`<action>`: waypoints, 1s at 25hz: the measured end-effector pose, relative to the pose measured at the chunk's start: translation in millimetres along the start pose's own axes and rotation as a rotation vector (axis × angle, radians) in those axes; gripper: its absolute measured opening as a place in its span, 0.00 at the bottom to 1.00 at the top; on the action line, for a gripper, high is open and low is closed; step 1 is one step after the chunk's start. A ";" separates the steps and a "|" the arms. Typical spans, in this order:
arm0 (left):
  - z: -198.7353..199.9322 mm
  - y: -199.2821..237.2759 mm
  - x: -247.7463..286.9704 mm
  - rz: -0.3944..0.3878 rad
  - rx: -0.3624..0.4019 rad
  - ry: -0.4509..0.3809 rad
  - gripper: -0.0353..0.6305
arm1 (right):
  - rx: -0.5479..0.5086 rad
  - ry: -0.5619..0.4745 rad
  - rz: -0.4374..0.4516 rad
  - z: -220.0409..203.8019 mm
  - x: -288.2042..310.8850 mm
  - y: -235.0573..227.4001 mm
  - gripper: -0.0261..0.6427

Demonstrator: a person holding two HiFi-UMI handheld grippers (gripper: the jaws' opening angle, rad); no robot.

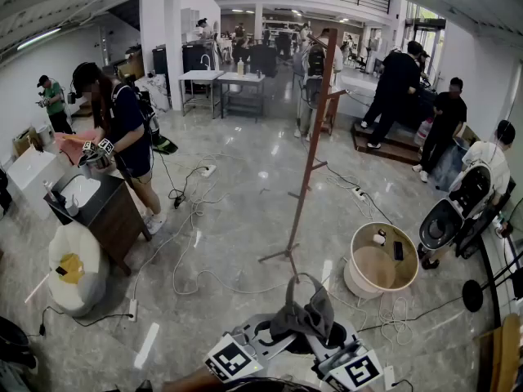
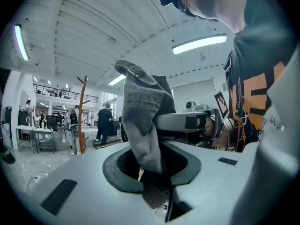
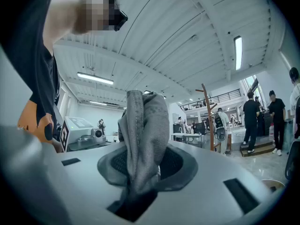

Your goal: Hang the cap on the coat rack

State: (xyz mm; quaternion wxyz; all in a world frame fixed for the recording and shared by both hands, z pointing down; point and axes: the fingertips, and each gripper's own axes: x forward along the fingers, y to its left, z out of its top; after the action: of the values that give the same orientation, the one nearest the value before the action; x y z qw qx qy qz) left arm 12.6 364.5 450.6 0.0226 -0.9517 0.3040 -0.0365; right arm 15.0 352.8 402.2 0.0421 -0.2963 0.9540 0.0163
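A crumpled grey cap (image 1: 304,315) hangs between my two grippers at the bottom middle of the head view. My left gripper (image 1: 278,336) and right gripper (image 1: 333,341) face each other, each shut on a fold of the cap. The left gripper view shows the cap (image 2: 143,121) rising out of the closed jaws, as the cap (image 3: 143,135) also does in the right gripper view. The brown wooden coat rack (image 1: 315,137) stands upright on the floor some way ahead of me. It appears far off as the coat rack (image 2: 82,116) and the coat rack (image 3: 208,118) in the gripper views.
A round tub (image 1: 381,260) sits right of the rack's foot, with cables (image 1: 192,219) strewn over the glossy floor. A dark cabinet with a sink (image 1: 90,202) and a white bag (image 1: 73,268) stand at left. A stroller (image 1: 449,215) and several people are around.
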 end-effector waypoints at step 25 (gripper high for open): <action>11.7 4.5 52.6 -0.005 0.001 -0.002 0.21 | -0.009 -0.027 0.002 11.6 -13.0 -52.3 0.21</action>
State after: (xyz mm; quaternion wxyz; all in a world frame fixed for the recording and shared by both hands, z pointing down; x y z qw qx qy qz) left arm 53.7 330.6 441.6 0.0234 -0.9525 0.3015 -0.0358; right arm 56.0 317.7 391.6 0.0535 -0.2951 0.9536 0.0247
